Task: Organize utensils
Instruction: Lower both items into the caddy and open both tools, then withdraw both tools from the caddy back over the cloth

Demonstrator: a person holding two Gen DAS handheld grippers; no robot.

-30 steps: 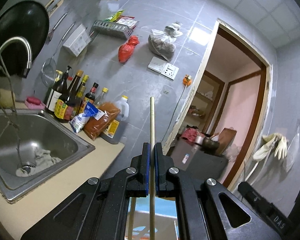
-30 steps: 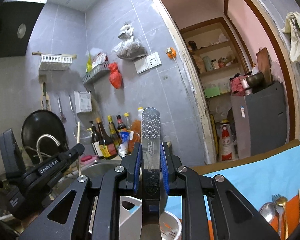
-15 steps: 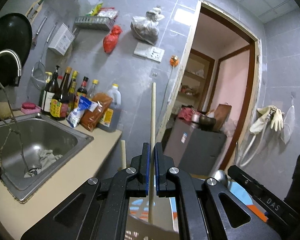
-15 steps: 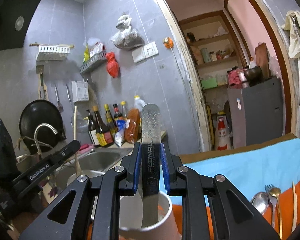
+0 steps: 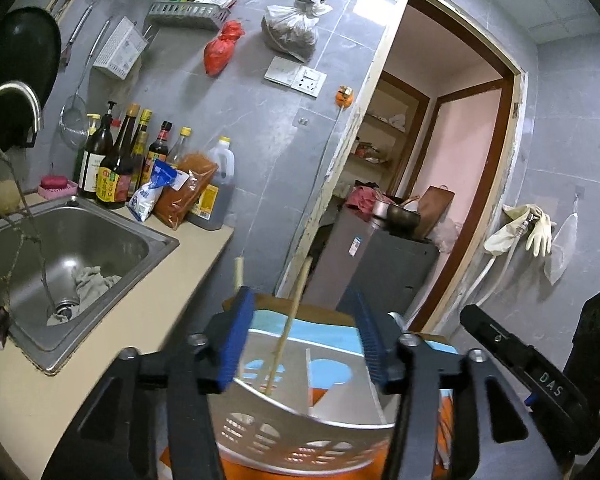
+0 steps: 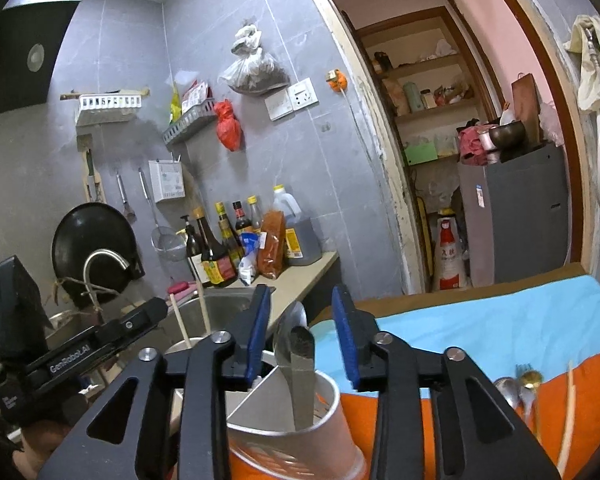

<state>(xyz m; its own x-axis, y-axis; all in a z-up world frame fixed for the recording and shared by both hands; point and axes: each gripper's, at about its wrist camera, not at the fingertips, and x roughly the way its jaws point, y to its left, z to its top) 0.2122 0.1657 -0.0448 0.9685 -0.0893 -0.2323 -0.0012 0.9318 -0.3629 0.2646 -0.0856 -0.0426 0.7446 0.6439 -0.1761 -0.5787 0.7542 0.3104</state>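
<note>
Left gripper (image 5: 304, 334): we see its blue-padded jaws spread wide, gripping nothing.
Wooden chopsticks (image 5: 290, 320): one stands tilted between those jaws, touching neither pad, its lower end in the white perforated utensil holder (image 5: 300, 440); another rises just beside the left pad.
Right gripper (image 6: 302, 334): we find it wide open too, empty.
Steel knife handle (image 6: 302, 376): upright in the holder's compartment, between the pads, free of both.
Spoons and fork (image 6: 520, 386): lying on the orange cloth (image 6: 580, 400), well right of the holder.
</note>
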